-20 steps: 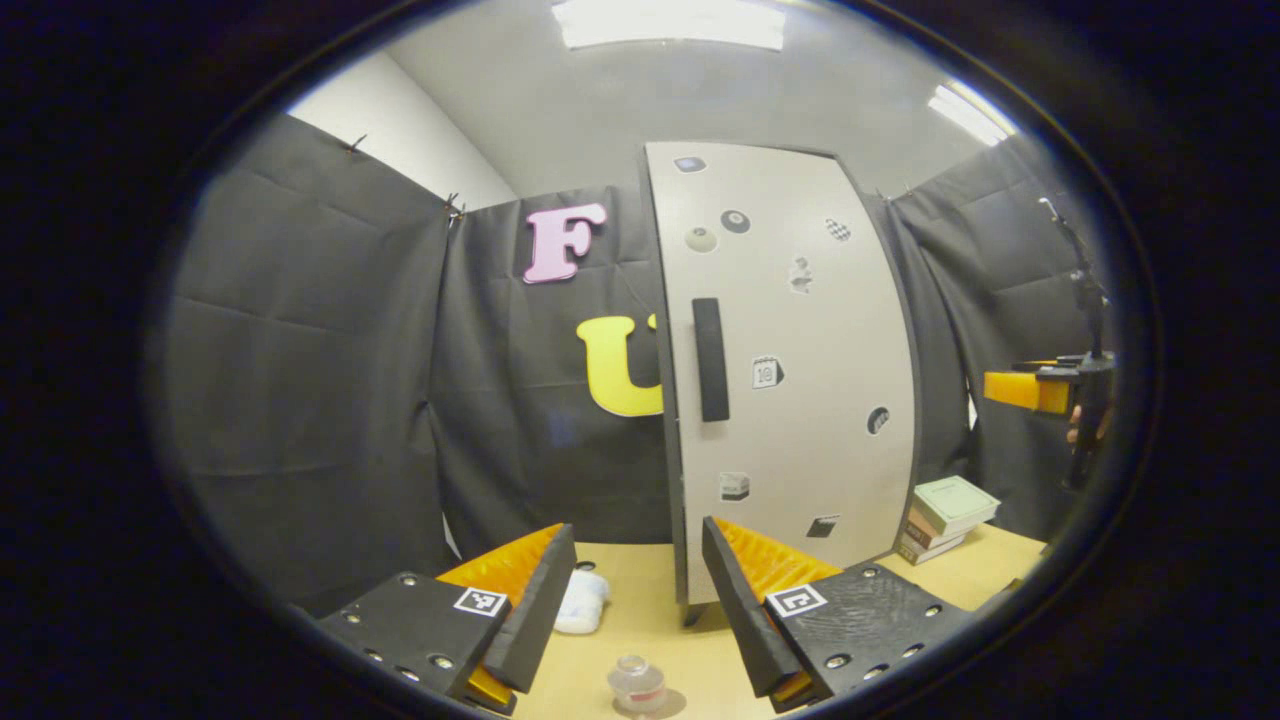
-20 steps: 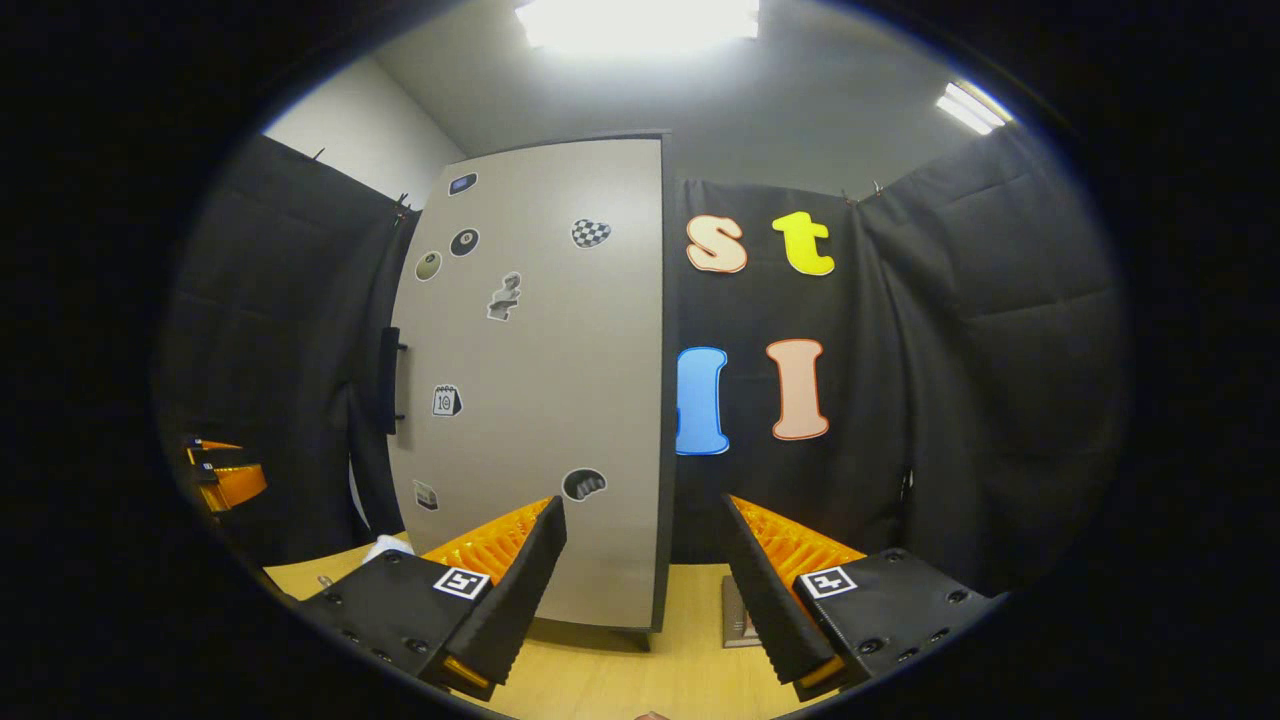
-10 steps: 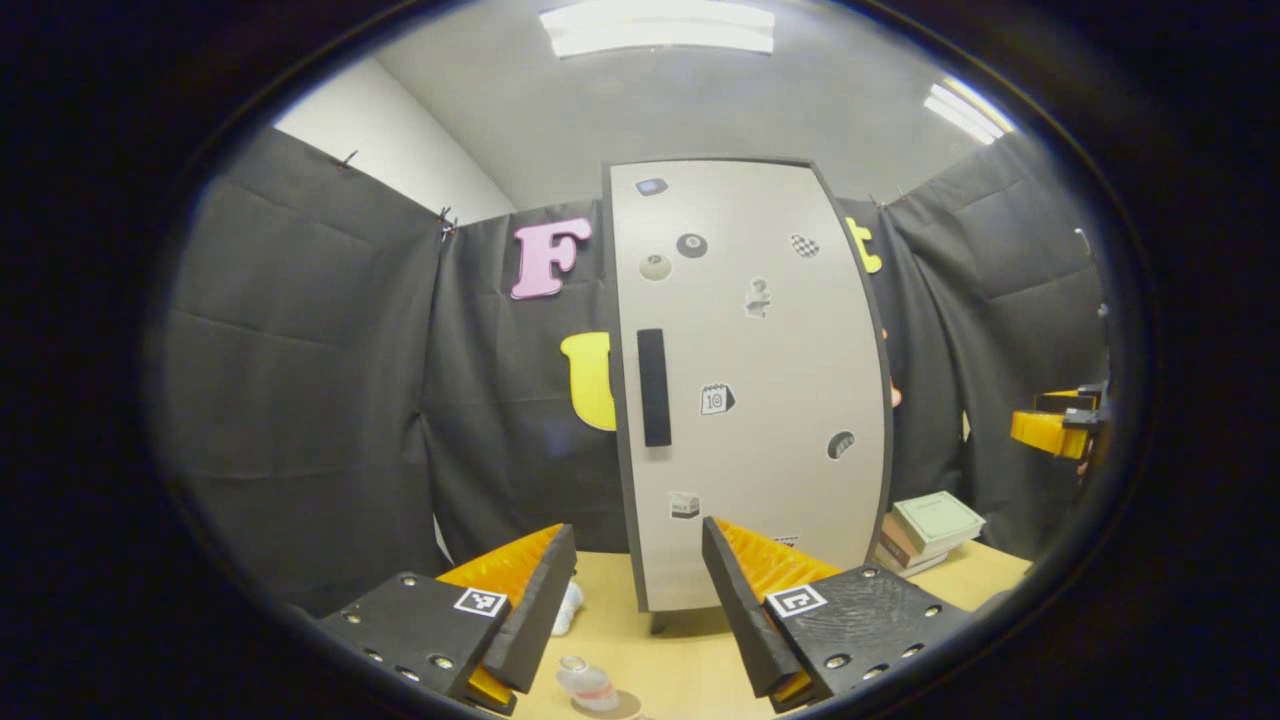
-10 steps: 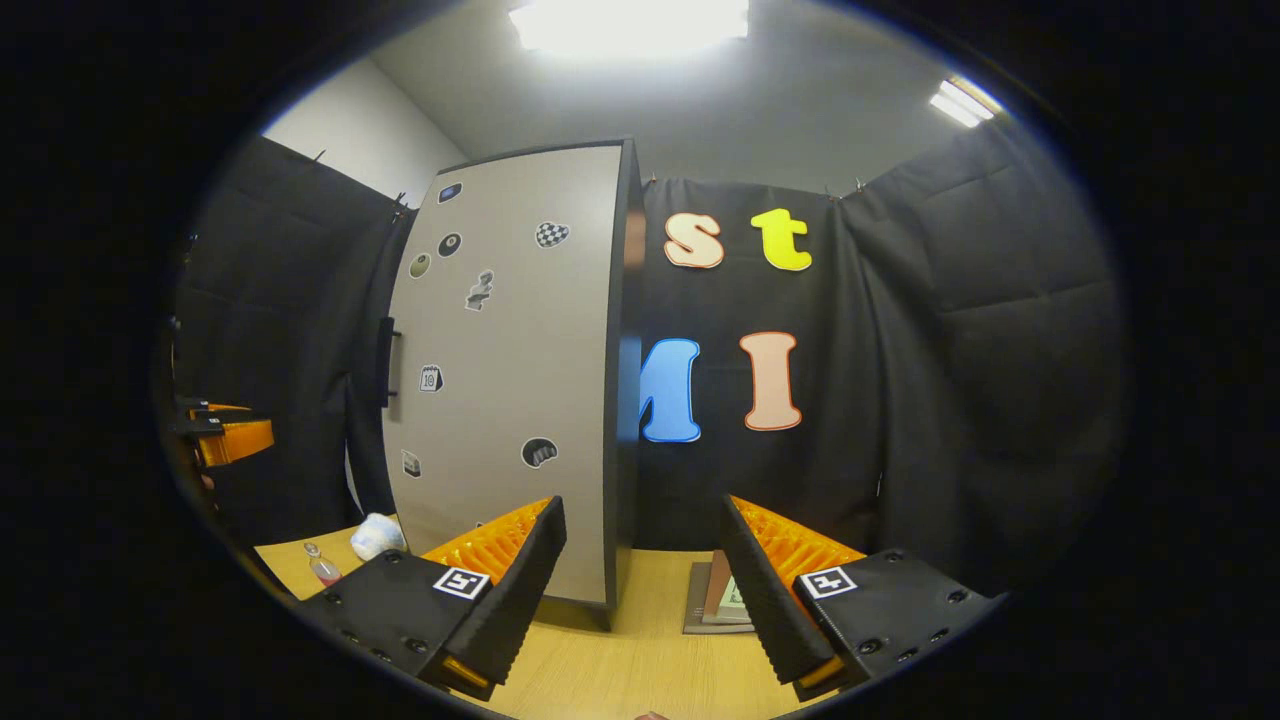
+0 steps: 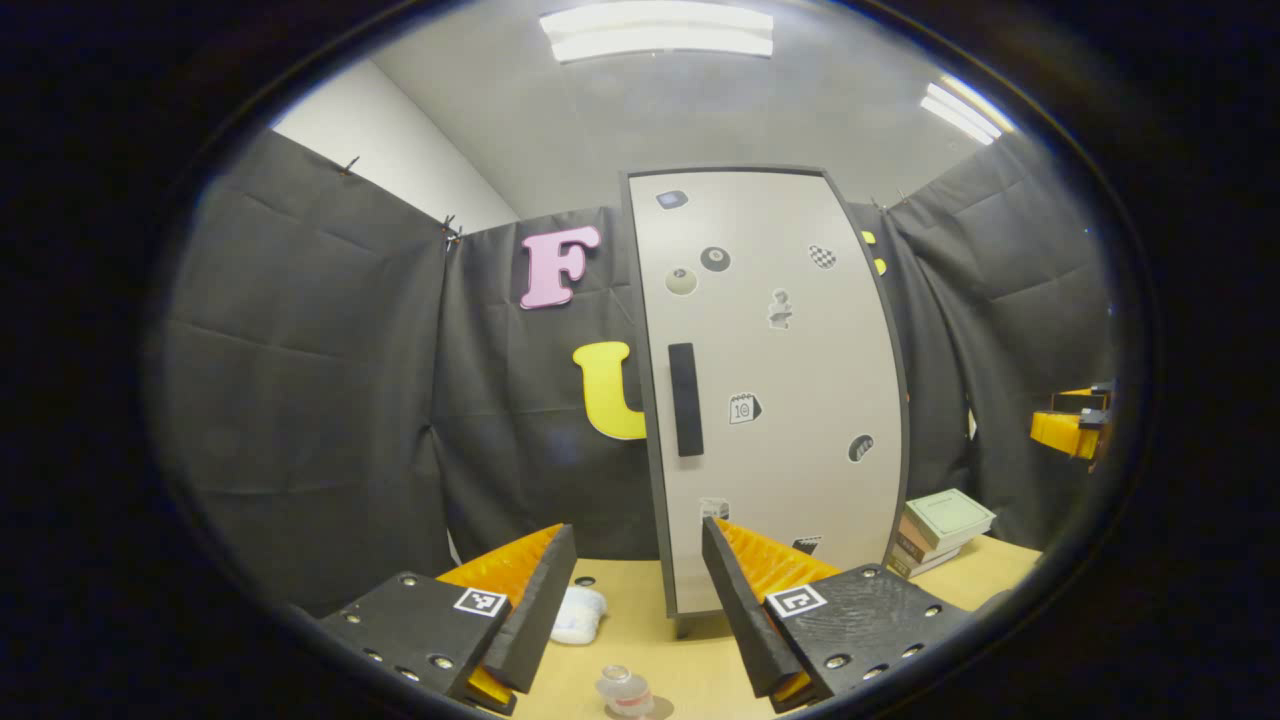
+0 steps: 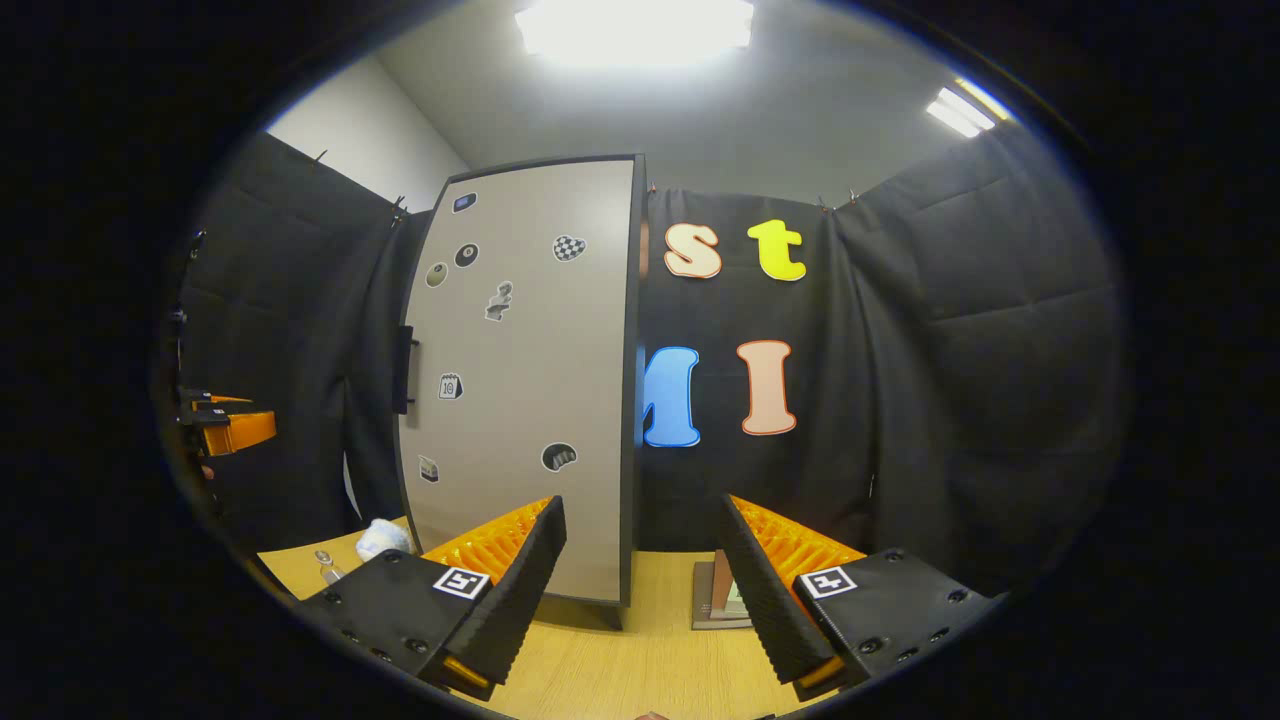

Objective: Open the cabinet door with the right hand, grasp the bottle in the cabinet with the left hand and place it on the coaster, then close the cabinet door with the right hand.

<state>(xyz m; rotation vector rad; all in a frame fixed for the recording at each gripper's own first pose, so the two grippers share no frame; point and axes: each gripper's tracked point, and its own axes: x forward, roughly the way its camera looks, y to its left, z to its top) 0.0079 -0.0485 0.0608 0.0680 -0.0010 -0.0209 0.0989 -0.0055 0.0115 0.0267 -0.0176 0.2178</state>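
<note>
The tall cabinet (image 5: 790, 400) stands on the table, its grey sticker-covered door shut flat and a black handle (image 5: 684, 400) on the door's left side. A small clear bottle (image 5: 624, 690) stands upright on a round coaster (image 5: 655, 710) in front of the cabinet, low between my left gripper's fingers. My left gripper (image 5: 635, 600) is open and holds nothing. In the right gripper view the cabinet (image 6: 530, 380) is ahead on the left, and the bottle (image 6: 327, 568) is small at the lower left. My right gripper (image 6: 640, 590) is open, well back from the door.
A white crumpled cloth (image 5: 580, 612) lies left of the cabinet's foot. A stack of books (image 5: 940, 528) sits to the cabinet's right on the wooden table (image 5: 700, 660). The right gripper (image 5: 1070, 430) hangs far right; the left gripper (image 6: 225, 430) shows far left.
Both grippers have drawn back from the cabinet, which looks smaller now. The right gripper has slid further toward the edge of the left gripper view. The bottle stays on the coaster.
</note>
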